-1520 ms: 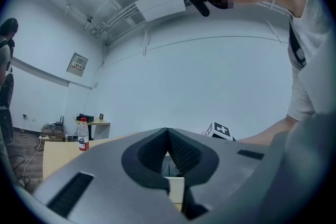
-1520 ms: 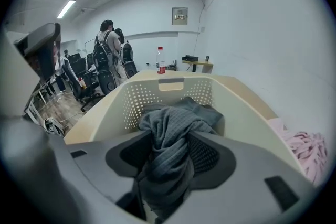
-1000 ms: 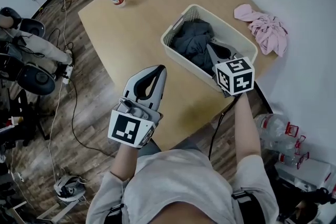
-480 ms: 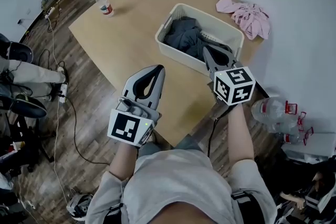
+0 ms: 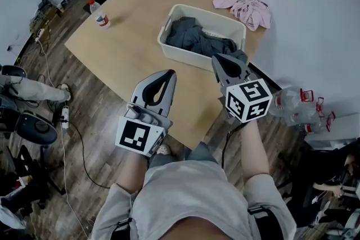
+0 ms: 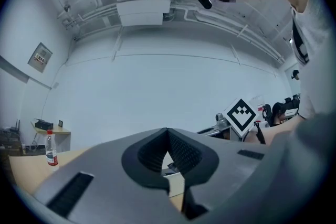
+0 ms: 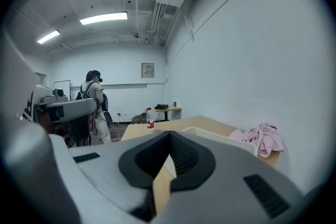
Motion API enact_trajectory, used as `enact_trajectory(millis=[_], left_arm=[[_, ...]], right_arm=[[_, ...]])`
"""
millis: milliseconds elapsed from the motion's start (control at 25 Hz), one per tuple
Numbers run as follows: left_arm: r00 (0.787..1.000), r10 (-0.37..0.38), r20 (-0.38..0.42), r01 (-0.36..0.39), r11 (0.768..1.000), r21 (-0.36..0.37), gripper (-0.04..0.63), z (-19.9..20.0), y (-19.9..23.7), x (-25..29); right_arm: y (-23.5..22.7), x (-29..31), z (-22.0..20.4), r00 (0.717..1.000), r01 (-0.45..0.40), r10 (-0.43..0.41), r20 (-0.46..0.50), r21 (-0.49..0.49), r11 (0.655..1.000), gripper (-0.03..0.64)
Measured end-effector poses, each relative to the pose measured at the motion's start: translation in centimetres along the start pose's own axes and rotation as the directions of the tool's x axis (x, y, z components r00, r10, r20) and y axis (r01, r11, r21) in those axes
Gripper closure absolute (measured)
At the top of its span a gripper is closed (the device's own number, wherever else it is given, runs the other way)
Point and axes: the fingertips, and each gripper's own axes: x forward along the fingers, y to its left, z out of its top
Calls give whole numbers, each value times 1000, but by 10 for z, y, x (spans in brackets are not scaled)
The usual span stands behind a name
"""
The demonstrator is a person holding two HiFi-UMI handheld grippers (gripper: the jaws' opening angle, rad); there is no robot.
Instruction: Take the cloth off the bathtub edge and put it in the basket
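Note:
A white basket [image 5: 174, 52] stands on the wooden table [image 5: 129, 36] with a dark grey cloth [image 5: 191, 37] lying inside it. A pink cloth [image 5: 243, 8] lies on the table's far right corner and shows at the right of the right gripper view [image 7: 262, 139]. My right gripper [image 5: 220, 60] is shut and empty, held just in front of the basket's near right corner. My left gripper [image 5: 169, 76] is shut and empty over the table's near edge, left of the right one. No bathtub shows in any view.
A water bottle [image 5: 99, 15] stands near the table's far left edge. White walls run behind and right of the table. Clear bottles [image 5: 292, 104] lie on the floor at the right. Cables and chairs crowd the wooden floor at the left. A person [image 7: 94, 102] stands across the room.
My right gripper has drawn back out of the basket toward me and upward, empty. The left gripper keeps its place in the view while the table slides away and leftward beneath both.

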Motion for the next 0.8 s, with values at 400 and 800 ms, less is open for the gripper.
enact_trajectory(millis=[400, 800], left_arm=[[991, -136, 10, 136, 991, 10, 598, 8, -21, -24], [966, -255, 28, 255, 967, 24, 598, 14, -48, -56]], right_arm=[[40, -48, 8, 994, 89, -90, 69, 15, 996, 607], [82, -97, 7, 977, 176, -177, 116, 20, 984, 607]])
